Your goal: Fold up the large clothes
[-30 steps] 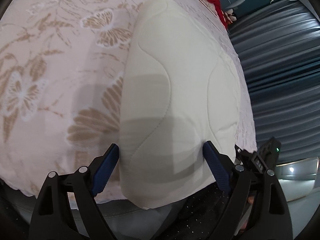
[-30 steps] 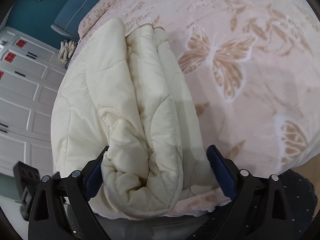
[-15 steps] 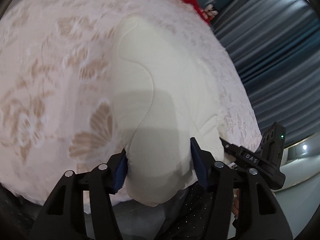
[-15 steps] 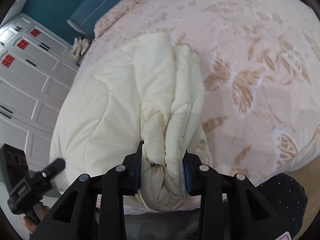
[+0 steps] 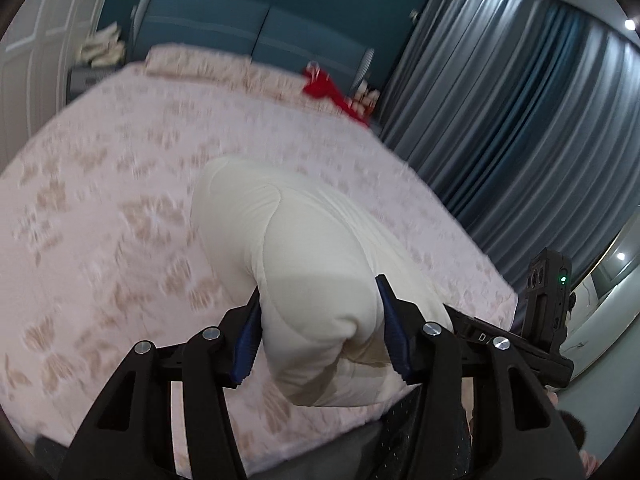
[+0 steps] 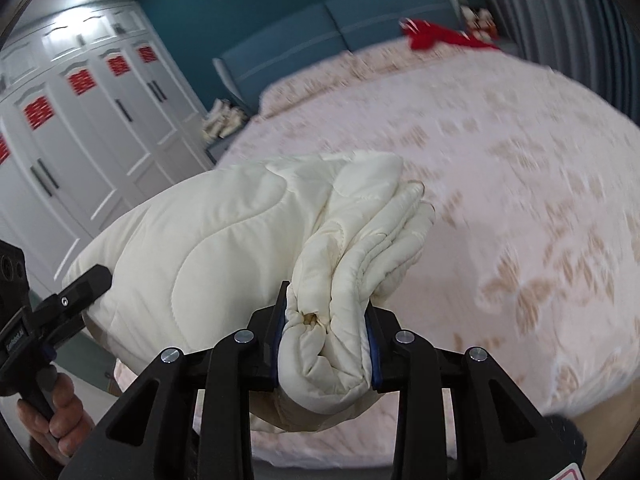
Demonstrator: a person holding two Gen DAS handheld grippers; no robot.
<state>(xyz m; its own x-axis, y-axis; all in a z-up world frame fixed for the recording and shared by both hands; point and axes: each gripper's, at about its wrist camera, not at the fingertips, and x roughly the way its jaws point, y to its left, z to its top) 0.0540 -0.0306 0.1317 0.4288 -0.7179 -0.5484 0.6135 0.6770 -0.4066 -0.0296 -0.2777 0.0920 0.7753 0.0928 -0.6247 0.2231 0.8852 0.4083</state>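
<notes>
Right wrist view: cream quilted garment [image 6: 224, 240] lifted at the near edge of the floral bed [image 6: 520, 200], bunched layers pinched in the right gripper [image 6: 326, 340] — jaws just closed. Left gripper [image 5: 320, 332] likewise clamped on the other end. Raise both ends level, keep the span taut — avoid dropping inner layers.

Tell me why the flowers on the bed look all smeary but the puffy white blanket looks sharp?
Left wrist view: the bedspread is streaked by motion blur, while the cream quilt and the left gripper clamped on it look crisp. Right wrist view: same smear on the bedspread, quilt stitching sharp in the right gripper. Both views bulge from the fisheye lens.
</notes>
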